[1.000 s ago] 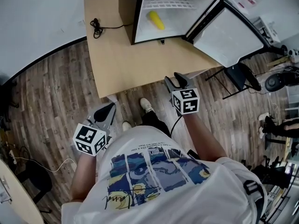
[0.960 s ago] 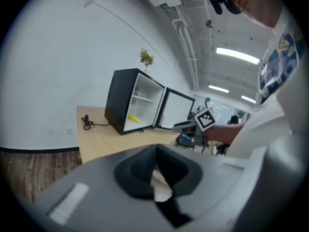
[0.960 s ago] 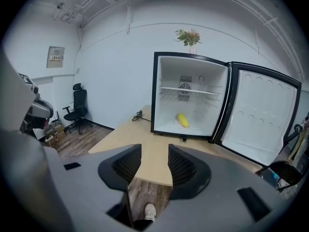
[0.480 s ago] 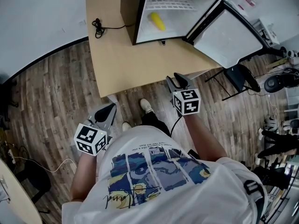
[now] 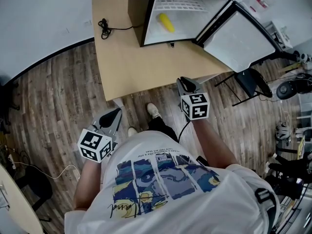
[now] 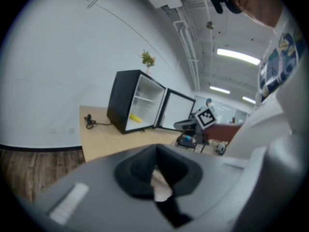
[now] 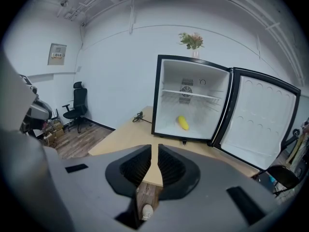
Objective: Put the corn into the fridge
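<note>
Corn (image 5: 165,22) in fridge (image 5: 136,13) (open), far beyond right hand-held gripper (image 5: 187,84), empty jaws just closing, slightly apart

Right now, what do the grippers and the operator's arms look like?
Left gripper and right gripper: grey shells, black ribbed pads, white cubes with black square markers. Black cable trails from the right one. White short-sleeved T-shirt, blue print. Right jaws have just been closing, nothing between them.
</note>
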Tool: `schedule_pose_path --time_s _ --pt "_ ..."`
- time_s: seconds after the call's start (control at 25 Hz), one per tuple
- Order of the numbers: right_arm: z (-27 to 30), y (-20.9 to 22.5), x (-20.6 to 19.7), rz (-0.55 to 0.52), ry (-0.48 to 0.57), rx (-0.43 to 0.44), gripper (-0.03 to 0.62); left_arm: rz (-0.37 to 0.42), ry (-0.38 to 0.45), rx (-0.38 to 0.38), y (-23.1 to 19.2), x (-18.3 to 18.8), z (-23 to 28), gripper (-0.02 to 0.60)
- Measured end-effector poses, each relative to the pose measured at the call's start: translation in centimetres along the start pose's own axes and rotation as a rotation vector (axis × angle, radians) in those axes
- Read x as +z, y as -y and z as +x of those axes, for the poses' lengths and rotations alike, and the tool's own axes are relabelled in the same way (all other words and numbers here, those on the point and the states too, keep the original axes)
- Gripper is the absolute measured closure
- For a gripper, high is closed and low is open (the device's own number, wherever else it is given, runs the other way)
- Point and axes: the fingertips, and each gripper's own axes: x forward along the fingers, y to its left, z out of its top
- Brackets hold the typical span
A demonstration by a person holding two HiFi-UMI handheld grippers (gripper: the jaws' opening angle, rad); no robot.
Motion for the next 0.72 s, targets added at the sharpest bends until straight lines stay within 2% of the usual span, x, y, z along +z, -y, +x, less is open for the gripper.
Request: schedule_pose_path --time_s 0.12,0.72 --pt "-0.07 0.12 0.04 0.0 -0.003 -0.003 0.563 0.004 -0.003 -0.002 0.06 0.09 0.04 0.572" --pt "-0.26 -0.02 0.15 -0.007 -0.002 0.009 0.572 0.012 -0.002 -0.003 0.24 0.34 0.07 0.572"
